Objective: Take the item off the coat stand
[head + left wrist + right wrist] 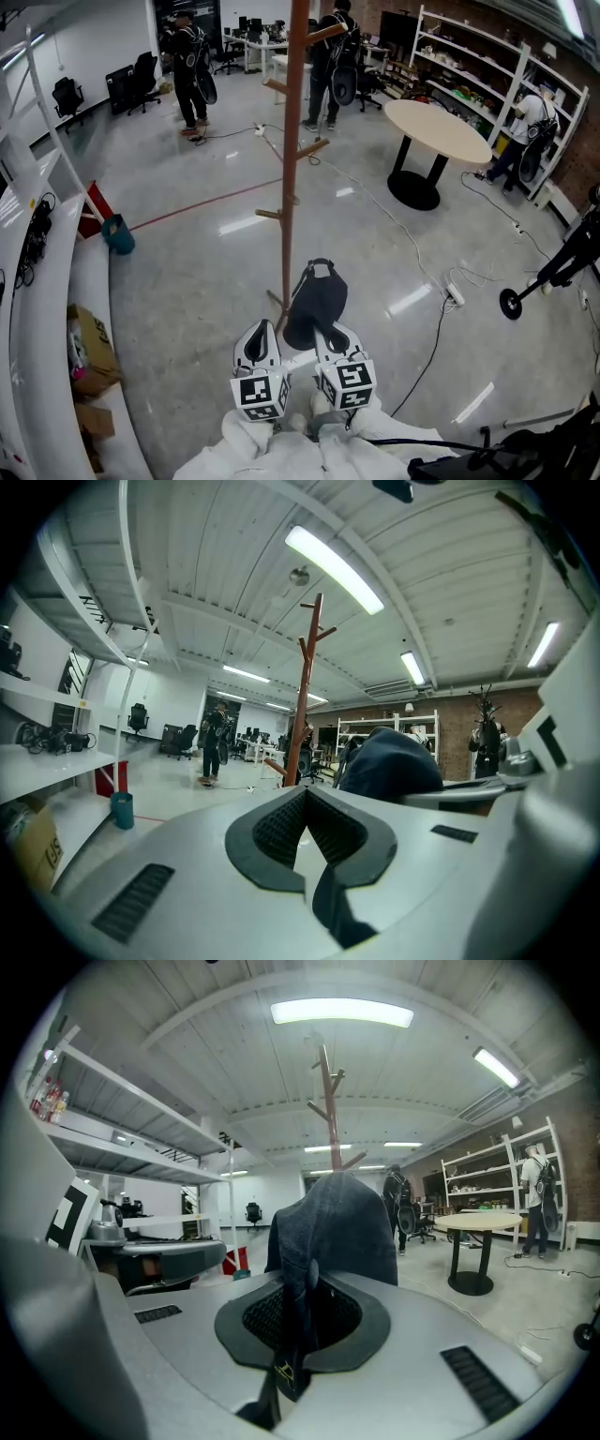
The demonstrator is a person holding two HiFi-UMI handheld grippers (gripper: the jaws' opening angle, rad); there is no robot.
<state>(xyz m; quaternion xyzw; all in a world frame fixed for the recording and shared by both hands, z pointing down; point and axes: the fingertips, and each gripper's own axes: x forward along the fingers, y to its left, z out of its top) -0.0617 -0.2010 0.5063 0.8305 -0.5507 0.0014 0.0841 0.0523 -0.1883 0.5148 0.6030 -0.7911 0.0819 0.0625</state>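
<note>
Around the wooden coat stand point(292, 169), the workshop floor is busy: a round table point(436, 129) sits off to its right, two people point(192, 66) stand beyond it near the desks, a teal bin point(119, 234) rests to its left by the white shelving point(37, 309), and a white cable point(375, 211) trails across the floor to a power strip point(455, 295) on its right. A cardboard box point(91, 352) lies on the shelving, left of the stand's foot. Nothing stands between you and the pole. Your right gripper point(325, 330) is clamped on the dark blue cap point(315, 302), which hangs just right of the stand's foot, on none of its pegs. The cap is denim-like, its crown slumped forward, an adjuster strap looped at its far edge, another strap dangling between the pads. Your left gripper point(262, 330), just beside the right, is closed with nothing in it.
</note>
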